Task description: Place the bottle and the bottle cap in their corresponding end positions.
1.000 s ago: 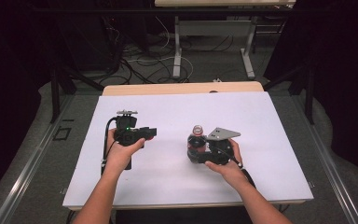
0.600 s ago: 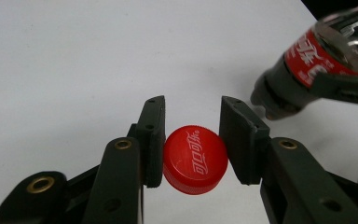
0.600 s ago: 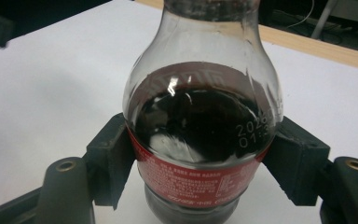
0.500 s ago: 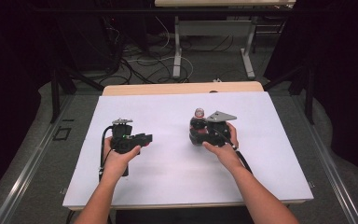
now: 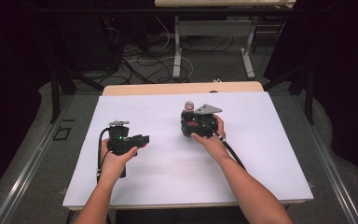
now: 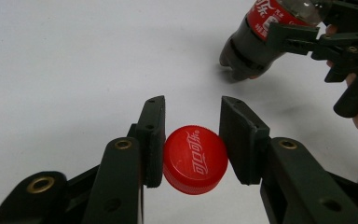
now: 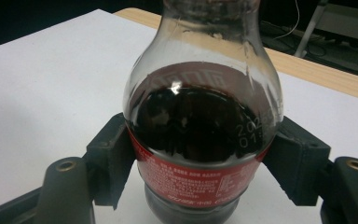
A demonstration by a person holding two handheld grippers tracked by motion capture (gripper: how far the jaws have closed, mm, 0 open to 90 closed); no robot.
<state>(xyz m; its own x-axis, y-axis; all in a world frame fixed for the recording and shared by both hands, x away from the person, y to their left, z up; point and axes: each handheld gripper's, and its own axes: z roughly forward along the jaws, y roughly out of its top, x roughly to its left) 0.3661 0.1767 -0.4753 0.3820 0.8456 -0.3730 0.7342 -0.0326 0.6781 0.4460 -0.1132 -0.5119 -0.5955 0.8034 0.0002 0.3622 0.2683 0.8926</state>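
A small cola bottle (image 7: 200,130) with a red label and dark drink stands upright, and my right gripper (image 7: 205,140) is shut on its body at label height. In the high view this right gripper (image 5: 196,127) and the bottle (image 5: 187,110) are right of the table's middle. The left gripper view shows the bottle (image 6: 261,37) far off, its base at or just above the white top. A red bottle cap (image 6: 195,158) sits flat between the pads of my left gripper (image 6: 192,105), which is shut on it. In the high view the left gripper (image 5: 139,140) is low over the table's left half.
The white table top (image 5: 261,154) has a wooden far edge (image 5: 182,88). Beyond it are metal table legs and loose cables on the floor. Both forearms come in from the near edge, and a cable trails from each gripper.
My right hand has carried the bottle away from the near edge and a little to the left. My left hand has sunk slightly, with the cap still in its grip.
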